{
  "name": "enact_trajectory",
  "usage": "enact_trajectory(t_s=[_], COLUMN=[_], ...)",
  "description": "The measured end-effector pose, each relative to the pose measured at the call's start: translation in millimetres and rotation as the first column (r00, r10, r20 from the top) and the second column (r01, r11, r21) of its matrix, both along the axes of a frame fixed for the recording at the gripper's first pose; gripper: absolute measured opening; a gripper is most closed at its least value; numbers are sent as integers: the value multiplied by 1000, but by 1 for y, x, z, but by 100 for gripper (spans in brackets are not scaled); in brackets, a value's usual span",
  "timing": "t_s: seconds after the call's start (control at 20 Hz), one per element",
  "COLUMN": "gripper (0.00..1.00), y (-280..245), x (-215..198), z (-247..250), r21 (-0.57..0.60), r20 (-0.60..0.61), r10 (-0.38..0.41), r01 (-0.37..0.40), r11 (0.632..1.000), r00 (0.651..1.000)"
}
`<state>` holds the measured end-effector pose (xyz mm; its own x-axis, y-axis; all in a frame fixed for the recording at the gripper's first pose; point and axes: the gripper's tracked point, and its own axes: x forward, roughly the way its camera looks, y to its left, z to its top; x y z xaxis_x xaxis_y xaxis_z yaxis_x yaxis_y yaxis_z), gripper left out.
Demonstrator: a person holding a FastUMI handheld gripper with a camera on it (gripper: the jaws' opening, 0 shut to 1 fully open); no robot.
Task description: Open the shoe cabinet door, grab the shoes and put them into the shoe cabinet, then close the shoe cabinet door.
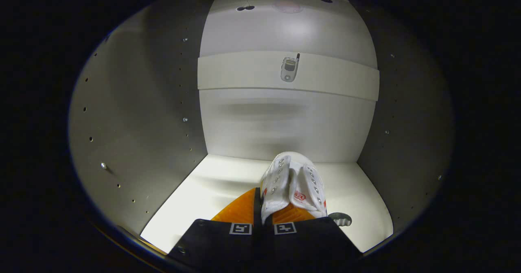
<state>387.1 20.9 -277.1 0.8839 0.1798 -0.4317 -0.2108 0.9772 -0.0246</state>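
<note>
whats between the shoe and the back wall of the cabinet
Nothing: in the gripper view, bare cabinet floor runs from the white shoe, pinched in the gripper, to the back wall.

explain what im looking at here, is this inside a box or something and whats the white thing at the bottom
This picture comes from a camera mounted on a hand-held gripper, a two-fingered clamp that a person carries; there is no robot arm. The camera looks forward along the two fingers, which show at the bottom.

You are looking into a shoe cabinet: pale side walls with rows of small holes, a back wall, a white floor, and a shelf across the upper part. On the shelf lies a small flip phone.

The white thing is a shoe with metal eyelets, pointing toward the back wall. The fingers are closed on its near end, so the gripper is holding it just over or on the cabinet floor; I cannot tell which.
</note>
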Motion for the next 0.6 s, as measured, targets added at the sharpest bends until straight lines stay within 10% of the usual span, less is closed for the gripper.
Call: enact_trajectory(t_s=[0.5, 0.6], gripper=[39, 66], y=[3, 7], x=[-12, -17], z=[7, 9], r21=[45, 55], r20=[12, 24], r10=[-25, -26], r01=[25, 24], r11=[999, 998], r00=[1000, 999])
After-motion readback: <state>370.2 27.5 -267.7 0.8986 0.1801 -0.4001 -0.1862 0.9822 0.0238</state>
